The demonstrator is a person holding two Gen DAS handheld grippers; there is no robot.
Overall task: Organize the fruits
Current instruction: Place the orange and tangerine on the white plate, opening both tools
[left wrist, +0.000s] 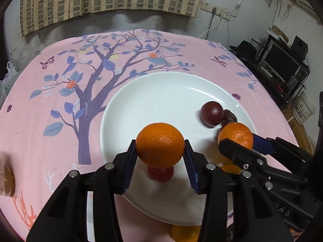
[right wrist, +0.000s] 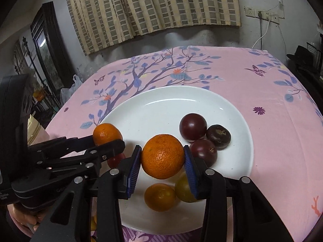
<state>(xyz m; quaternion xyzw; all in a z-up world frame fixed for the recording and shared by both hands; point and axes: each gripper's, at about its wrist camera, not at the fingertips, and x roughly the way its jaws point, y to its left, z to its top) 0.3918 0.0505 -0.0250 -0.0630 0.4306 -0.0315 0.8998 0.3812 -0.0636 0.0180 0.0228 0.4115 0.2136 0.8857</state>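
Note:
My left gripper (left wrist: 160, 151) is shut on an orange (left wrist: 160, 144) and holds it above the near part of a white plate (left wrist: 161, 92). A small red fruit (left wrist: 160, 174) lies under it. My right gripper (right wrist: 162, 157) is shut on another orange (right wrist: 162, 156) above the same plate (right wrist: 161, 104). In the right wrist view the plate holds two dark purple fruits (right wrist: 193, 126), a dark brown round fruit (right wrist: 218, 136), a loose orange (right wrist: 159, 196) and a yellow-green fruit (right wrist: 184, 187). The left gripper and its orange (right wrist: 107, 134) show at the left of that view.
The plate sits on a pink tablecloth (left wrist: 50, 100) with a tree print. A glass jar (left wrist: 6, 178) stands at the table's left edge. Another orange (left wrist: 184, 233) lies near the plate's front rim. Shelves with electronics (left wrist: 282, 64) stand to the right, and a curtained wall lies behind.

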